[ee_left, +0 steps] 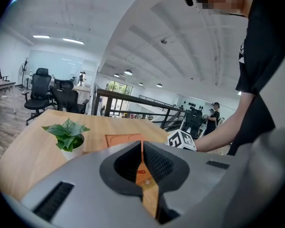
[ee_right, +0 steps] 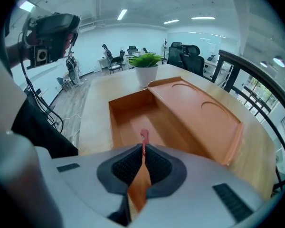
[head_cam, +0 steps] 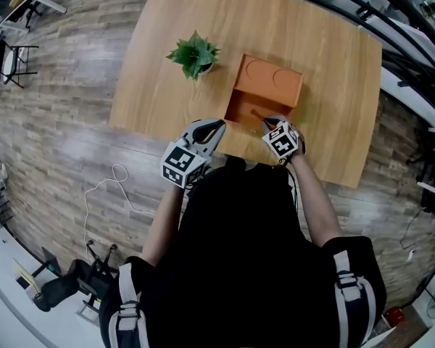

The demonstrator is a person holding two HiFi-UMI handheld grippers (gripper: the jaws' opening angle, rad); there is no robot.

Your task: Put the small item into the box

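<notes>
An orange box (head_cam: 241,109) lies open on the wooden table (head_cam: 319,64), its lid (head_cam: 270,79) folded back beyond it. My right gripper (head_cam: 268,124) reaches over the box's near edge and is shut on a small thin red item (ee_right: 143,137), which sticks out past the jaws above the box's floor (ee_right: 133,120). The lid (ee_right: 194,110) slopes up on that view's right. My left gripper (head_cam: 213,128) hovers at the table's near edge just left of the box. Its jaws (ee_left: 142,163) are shut with nothing between them, and the box lid (ee_left: 124,139) shows beyond them.
A small potted plant (head_cam: 194,54) in a white pot stands on the table left of the lid, also seen as the plant (ee_left: 66,135) and the plant (ee_right: 146,66). Railings (head_cam: 413,56) run past the table's right side. A white cable (head_cam: 105,191) lies on the floor.
</notes>
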